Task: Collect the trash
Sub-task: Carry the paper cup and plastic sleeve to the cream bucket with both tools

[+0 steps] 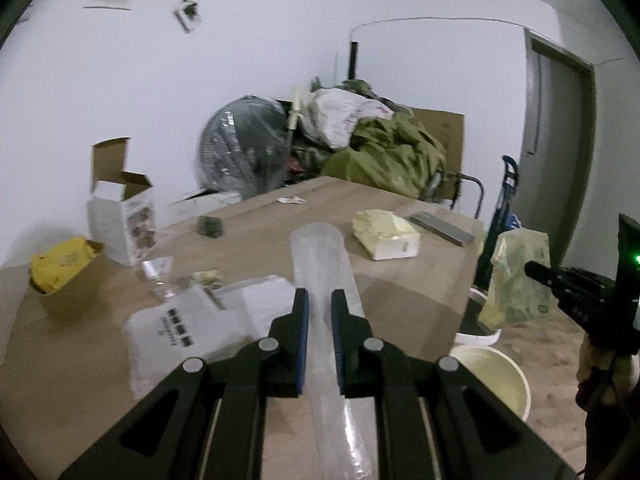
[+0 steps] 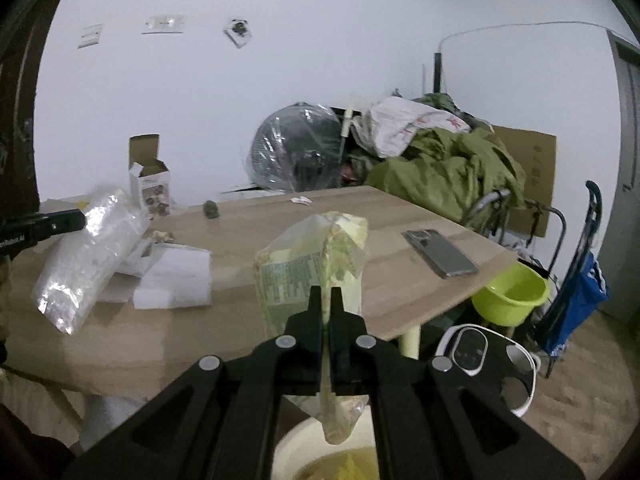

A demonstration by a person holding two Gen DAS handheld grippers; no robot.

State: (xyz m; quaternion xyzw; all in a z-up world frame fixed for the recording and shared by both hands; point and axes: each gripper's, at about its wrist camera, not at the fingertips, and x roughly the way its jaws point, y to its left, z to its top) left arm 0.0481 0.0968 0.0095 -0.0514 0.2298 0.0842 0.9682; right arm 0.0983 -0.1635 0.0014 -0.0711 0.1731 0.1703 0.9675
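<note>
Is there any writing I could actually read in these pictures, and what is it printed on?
"...nRobot.AI": white letters on the left tongs, cut off by the picture's edge.
Green print on the yellow-green wrapper in the right tongs: too blurred to read.
Black marks on the white mailer bag: unreadable.
Red marks on the white sack: unreadable.
Label on the open carton: too blurred.

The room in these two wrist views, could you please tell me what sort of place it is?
Probably a cluttered spare or storage room in a home: a wooden table strewn with packaging, a plastic-wrapped fan against the wall, and a heap of olive clothing over a chair.
</note>
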